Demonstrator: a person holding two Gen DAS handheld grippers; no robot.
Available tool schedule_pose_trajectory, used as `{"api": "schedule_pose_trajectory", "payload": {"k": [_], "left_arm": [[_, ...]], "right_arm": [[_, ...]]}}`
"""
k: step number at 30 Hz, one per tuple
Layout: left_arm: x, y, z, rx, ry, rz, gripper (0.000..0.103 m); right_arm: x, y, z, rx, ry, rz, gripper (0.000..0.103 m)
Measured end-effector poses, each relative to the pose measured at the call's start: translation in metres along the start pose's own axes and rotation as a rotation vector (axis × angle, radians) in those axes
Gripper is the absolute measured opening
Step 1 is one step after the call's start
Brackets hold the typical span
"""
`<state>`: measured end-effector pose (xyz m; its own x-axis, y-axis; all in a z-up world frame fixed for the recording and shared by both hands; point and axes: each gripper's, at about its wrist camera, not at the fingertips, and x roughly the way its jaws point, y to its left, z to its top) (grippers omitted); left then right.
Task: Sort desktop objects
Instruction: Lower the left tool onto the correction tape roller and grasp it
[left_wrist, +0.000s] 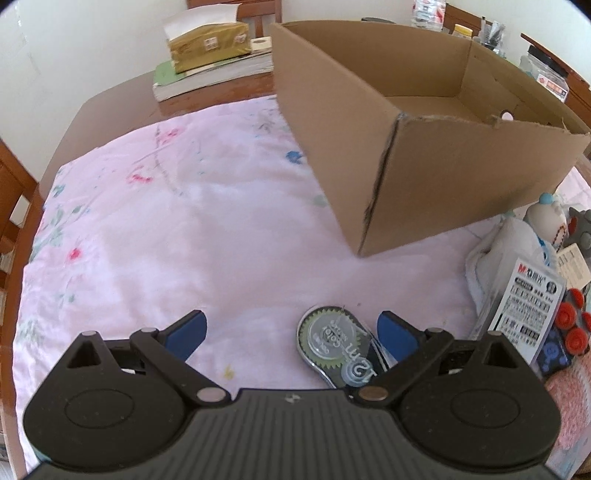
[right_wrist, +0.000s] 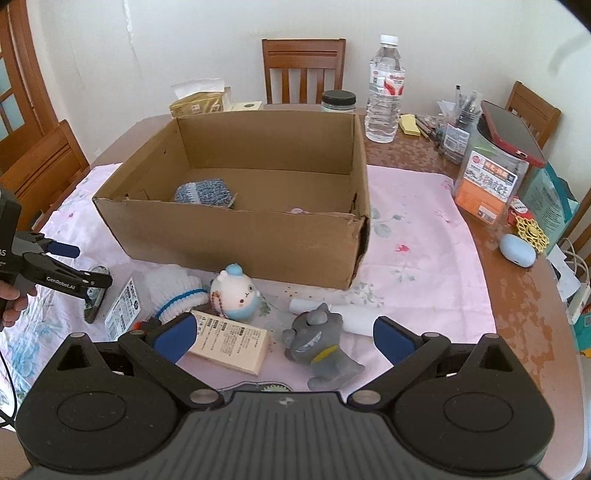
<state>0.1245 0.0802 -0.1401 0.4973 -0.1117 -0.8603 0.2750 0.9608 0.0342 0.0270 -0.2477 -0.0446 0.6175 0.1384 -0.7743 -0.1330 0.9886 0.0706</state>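
Correction tape (left_wrist: 338, 345): clear casing, green gear wheels, mirrored print reads "12m". It lies on the pink floral cloth (left_wrist: 177, 229), lower centre of the left wrist view, touching the right finger of the left tool (left_wrist: 291, 332), which is spread wide. "GenRobot.AI" on that tool's arm. Right tool (right_wrist: 284, 332) spread, empty, above the grey shark toy (right_wrist: 319, 345). Cardboard box (right_wrist: 240, 236) mid-frame.
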Motion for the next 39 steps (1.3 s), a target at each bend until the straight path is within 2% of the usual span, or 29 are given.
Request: {"api": "schedule_pose_trajectory", "payload": {"k": [5, 10, 16, 21, 27, 35, 39], "left_arm": [[-0.005, 0.006, -0.003, -0.013, 0.0, -0.007, 0.098], [-0.004, 0.001, 0.01, -0.006, -0.033, -0.078, 0.098], [0.008, -0.015, 0.02, 0.063, -0.042, -0.167, 0.098], [0.017, -0.012, 0.022, 0.052, -0.018, -0.227, 0.098], [0.009, -0.004, 0.015, 0.033, 0.02, -0.343, 0.098], [-0.008, -0.004, -0.005, 0.076, 0.075, -0.387, 0.098], [-0.017, -0.014, -0.017, 0.14, 0.098, -0.389, 0.098]], "right_arm": [[0.004, 0.004, 0.003, -0.013, 0.004, 0.012, 0.103], [0.007, 0.005, 0.005, -0.013, 0.01, 0.017, 0.103], [0.006, 0.007, 0.004, -0.018, 0.015, 0.009, 0.103], [0.003, 0.003, 0.0, -0.004, 0.02, -0.009, 0.103], [0.0, -0.001, -0.003, 0.013, 0.02, -0.021, 0.103], [0.002, -0.001, -0.002, 0.012, 0.015, -0.005, 0.103], [0.003, 0.002, 0.0, -0.001, 0.015, 0.007, 0.103]]}}
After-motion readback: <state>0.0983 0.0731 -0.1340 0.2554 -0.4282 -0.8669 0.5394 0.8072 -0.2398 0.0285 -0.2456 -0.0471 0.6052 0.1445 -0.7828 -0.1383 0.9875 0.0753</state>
